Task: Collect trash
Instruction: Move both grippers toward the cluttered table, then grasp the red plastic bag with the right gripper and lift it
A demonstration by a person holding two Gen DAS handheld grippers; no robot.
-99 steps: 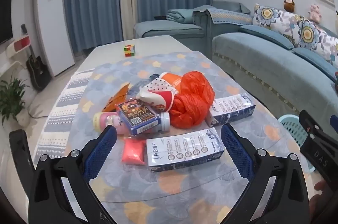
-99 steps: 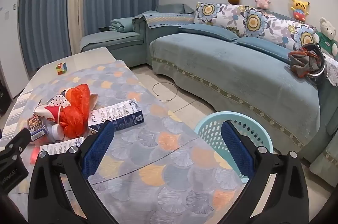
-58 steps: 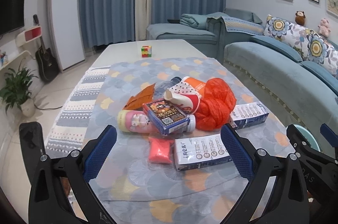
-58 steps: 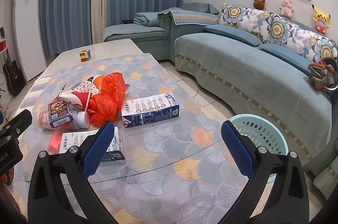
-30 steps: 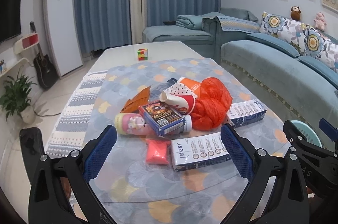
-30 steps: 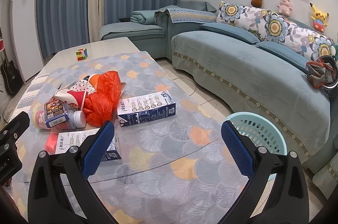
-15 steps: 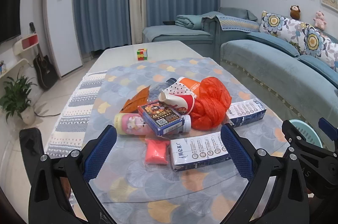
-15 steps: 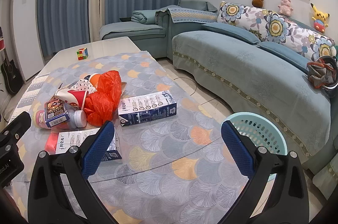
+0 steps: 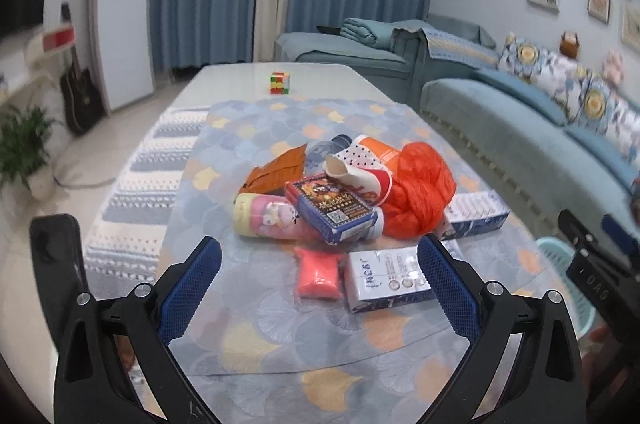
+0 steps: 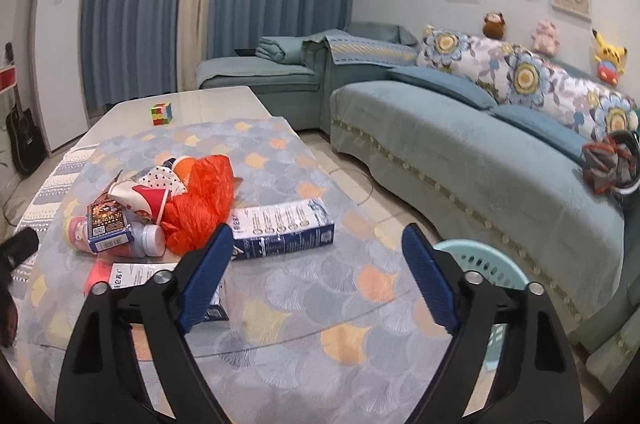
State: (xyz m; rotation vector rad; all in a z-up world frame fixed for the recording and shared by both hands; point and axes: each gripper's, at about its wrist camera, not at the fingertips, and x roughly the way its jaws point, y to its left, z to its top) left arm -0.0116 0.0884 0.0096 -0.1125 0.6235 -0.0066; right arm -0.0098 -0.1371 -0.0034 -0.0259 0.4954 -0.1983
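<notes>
Crinkled orange plastic bag (image 9: 420, 188) beside flat rectangular cartons (image 10: 282, 226).

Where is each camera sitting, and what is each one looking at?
Left wrist: rides the left gripper, open, facing the trash pile; the right gripper's tip shows at the right.
Right wrist: rides the right gripper, jaws closing on nothing, facing the table edge and basket.
Both see the orange bag.
</notes>
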